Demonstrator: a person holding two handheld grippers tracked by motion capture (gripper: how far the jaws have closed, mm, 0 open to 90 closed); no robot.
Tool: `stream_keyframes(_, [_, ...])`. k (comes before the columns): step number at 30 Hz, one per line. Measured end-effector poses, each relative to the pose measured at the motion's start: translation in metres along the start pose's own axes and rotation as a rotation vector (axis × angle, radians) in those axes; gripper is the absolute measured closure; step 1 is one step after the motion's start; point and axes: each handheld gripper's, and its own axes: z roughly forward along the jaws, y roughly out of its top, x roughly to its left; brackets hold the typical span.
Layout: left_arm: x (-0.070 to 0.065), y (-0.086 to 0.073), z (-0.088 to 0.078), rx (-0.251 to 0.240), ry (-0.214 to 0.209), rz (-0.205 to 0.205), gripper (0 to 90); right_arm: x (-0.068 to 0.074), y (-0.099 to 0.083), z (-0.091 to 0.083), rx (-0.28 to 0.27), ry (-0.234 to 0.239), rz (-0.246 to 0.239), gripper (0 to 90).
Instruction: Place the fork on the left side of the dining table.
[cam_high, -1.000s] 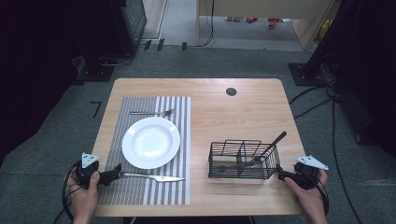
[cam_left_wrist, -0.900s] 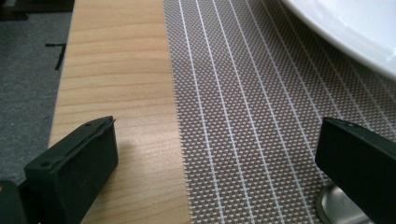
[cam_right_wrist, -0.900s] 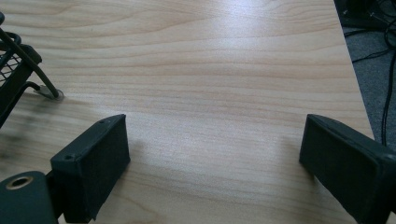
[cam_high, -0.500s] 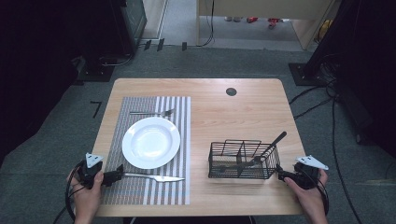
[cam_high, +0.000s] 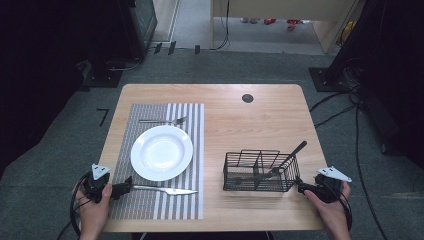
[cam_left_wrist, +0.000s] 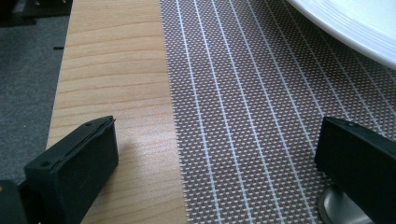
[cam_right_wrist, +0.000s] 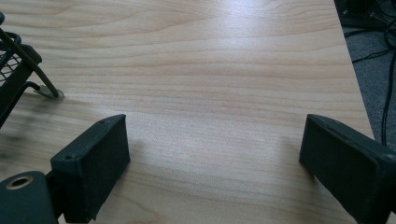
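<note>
The left gripper (cam_high: 121, 189), jaws wide, rests at the knife (cam_high: 165, 189) handle on the striped placemat (cam_high: 195, 150). The right gripper (cam_high: 303, 188), also wide, sits beside the wire caddy (cam_high: 260, 172).

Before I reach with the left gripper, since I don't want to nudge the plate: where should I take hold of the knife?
Grip the knife by its handle end, nearest the open left gripper, coming from the left along the placemat. It lies flat, blade pointing right, just in front of the plate, so a low sideways approach probably stays off the rim.
</note>
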Motion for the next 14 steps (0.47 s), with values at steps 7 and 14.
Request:
stream_keyframes(7, [0.0006, 0.0005, 0.0007, -0.001, -0.001, 0.004, 0.0, 0.0000, -0.0004, -0.0002, -0.002, -0.002, 0.000, 8.0])
stream_keyframes(14, [0.0009, 0.0010, 0.0013, -0.001, -0.002, 0.008, 0.0, -0.0040, -0.0010, -0.0016, -0.016, 0.019, 0.037, 8.0])
